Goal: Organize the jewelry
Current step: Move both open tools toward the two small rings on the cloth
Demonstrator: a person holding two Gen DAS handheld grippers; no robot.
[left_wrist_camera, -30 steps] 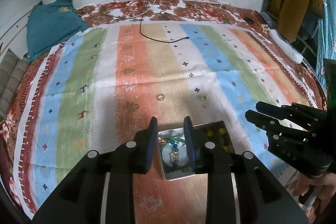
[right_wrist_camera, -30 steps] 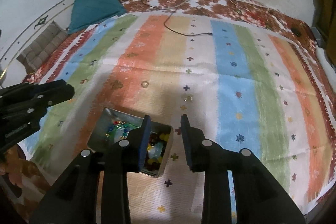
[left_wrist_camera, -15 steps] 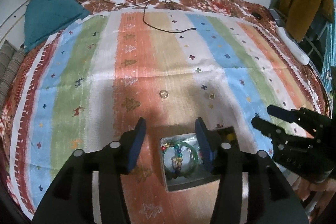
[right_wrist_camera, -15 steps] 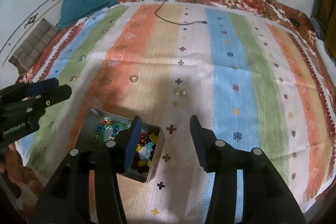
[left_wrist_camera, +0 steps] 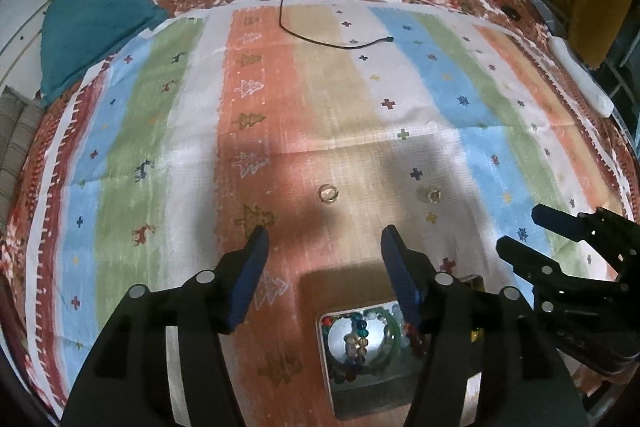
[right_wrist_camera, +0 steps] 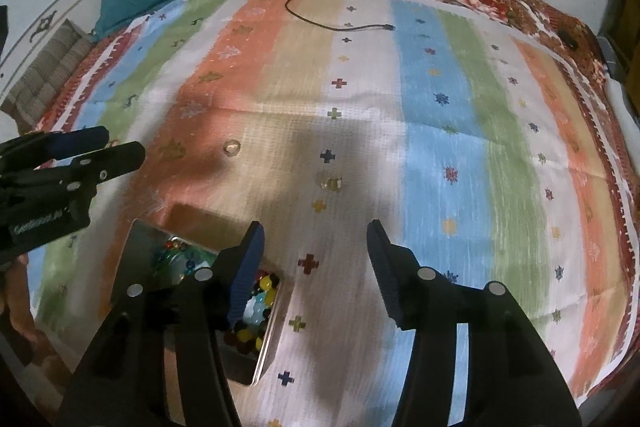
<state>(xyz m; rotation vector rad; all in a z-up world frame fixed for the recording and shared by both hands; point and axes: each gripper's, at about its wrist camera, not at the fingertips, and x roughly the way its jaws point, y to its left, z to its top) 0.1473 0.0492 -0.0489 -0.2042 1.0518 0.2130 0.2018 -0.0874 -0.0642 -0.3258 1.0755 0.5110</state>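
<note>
Both grippers stand with jaws wide apart and hold nothing. The left gripper [left_wrist_camera: 324,247] hangs at lower centre of its view, above the metal tin [left_wrist_camera: 360,383] that holds beaded bracelets [left_wrist_camera: 356,339]. The right gripper [right_wrist_camera: 314,243] sits low centre in its own view. Two rings lie loose on the striped cloth [left_wrist_camera: 280,107]: one ring [left_wrist_camera: 328,193] just above centre, the gem ring [right_wrist_camera: 329,182] mid-frame. Both look tiny, light, hard and likely to skid; pinching across the band from above seems safest.
</note>
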